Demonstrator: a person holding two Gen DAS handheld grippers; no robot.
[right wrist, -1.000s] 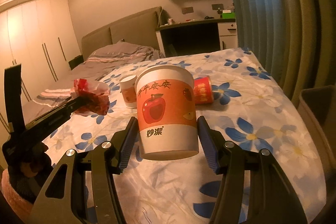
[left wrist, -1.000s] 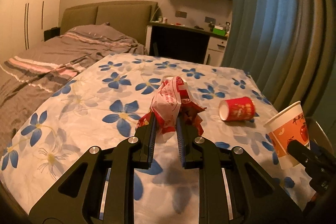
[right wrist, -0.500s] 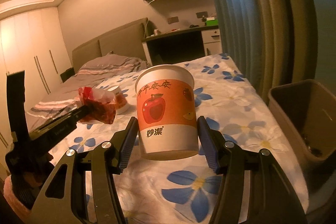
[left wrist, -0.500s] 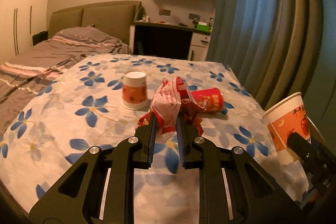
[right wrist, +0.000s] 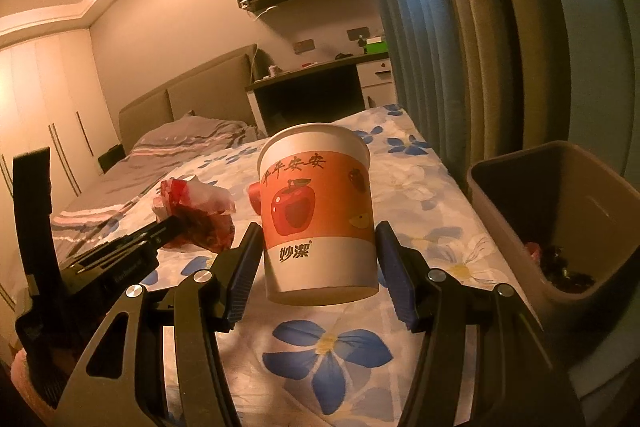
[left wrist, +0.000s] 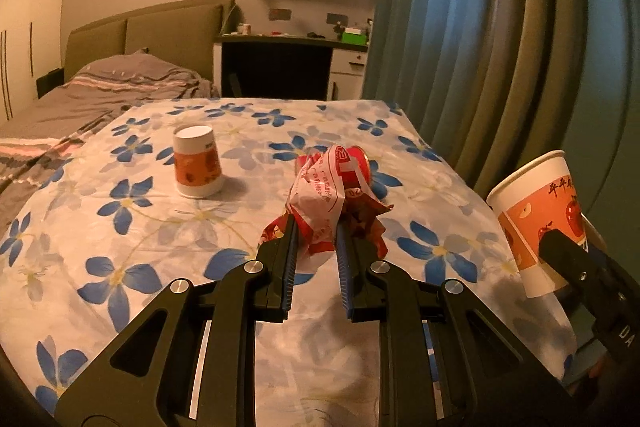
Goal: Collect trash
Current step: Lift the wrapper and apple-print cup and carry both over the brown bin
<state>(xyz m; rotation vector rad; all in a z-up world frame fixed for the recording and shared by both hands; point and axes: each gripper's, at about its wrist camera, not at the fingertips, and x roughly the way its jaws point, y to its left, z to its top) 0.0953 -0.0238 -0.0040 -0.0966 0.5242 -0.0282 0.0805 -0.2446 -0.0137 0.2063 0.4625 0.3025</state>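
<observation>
My left gripper (left wrist: pixel 316 227) is shut on a crumpled red and white wrapper (left wrist: pixel 324 195), held above the flowered bed cover (left wrist: pixel 120 227). The same wrapper (right wrist: pixel 196 211) shows at the left of the right wrist view. My right gripper (right wrist: pixel 318 239) is shut on an upright paper cup with an apple print (right wrist: pixel 318 211), also seen at the right edge of the left wrist view as the cup (left wrist: pixel 536 215). A brown trash bin (right wrist: pixel 568 187) stands beside the bed at the right, with some dark trash at its bottom.
An upside-down paper cup (left wrist: pixel 197 163) stands on the bed cover. A red cup (left wrist: pixel 360 163) lies on its side behind the wrapper. Blue-grey curtains (left wrist: pixel 480 47) hang at the right. A desk (left wrist: pixel 288 67) and headboard (left wrist: pixel 152 27) stand at the back.
Both grippers have swung to the right with their loads. The trash bin has come into the right wrist view, and the upside-down cup has appeared in the left wrist view.
</observation>
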